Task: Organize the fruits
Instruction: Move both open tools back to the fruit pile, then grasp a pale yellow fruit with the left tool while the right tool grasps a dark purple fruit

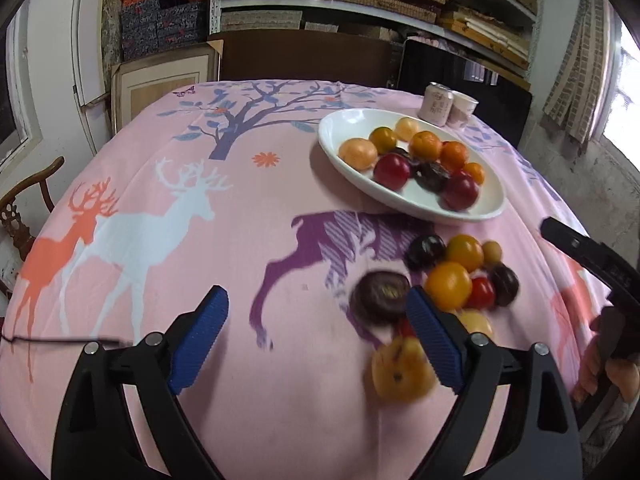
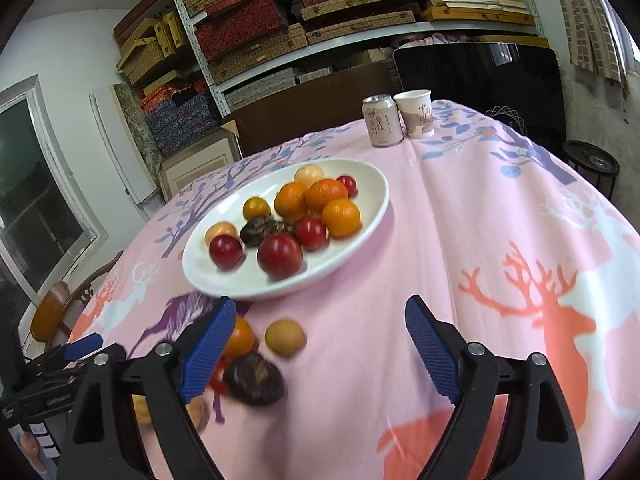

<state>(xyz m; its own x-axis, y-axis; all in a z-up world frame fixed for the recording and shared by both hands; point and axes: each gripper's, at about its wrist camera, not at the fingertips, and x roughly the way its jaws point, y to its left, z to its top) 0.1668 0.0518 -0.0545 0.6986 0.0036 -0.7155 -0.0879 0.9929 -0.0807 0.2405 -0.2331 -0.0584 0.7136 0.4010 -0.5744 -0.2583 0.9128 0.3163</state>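
Observation:
A white oval plate [image 1: 344, 126] holds several fruits: oranges, red plums and dark ones; it also shows in the right wrist view [image 2: 360, 176]. Loose fruits lie on the pink cloth in front of it: a dark fruit [image 1: 380, 298], an orange [image 1: 448, 284], a yellow fruit [image 1: 400, 372]. My left gripper [image 1: 316, 312] is open and empty, its right finger beside the loose pile. My right gripper [image 2: 320, 320] is open and empty just in front of the plate, with a yellow fruit [image 2: 285, 338] and a dark fruit [image 2: 254, 378] between its fingers.
A drink can [image 2: 382, 120] and a paper cup [image 2: 416, 114] stand at the table's far edge. A wooden chair [image 1: 24, 204] stands at the left of the table. Shelves of boxes fill the back wall. The right gripper's body shows at the right edge [image 1: 592, 260].

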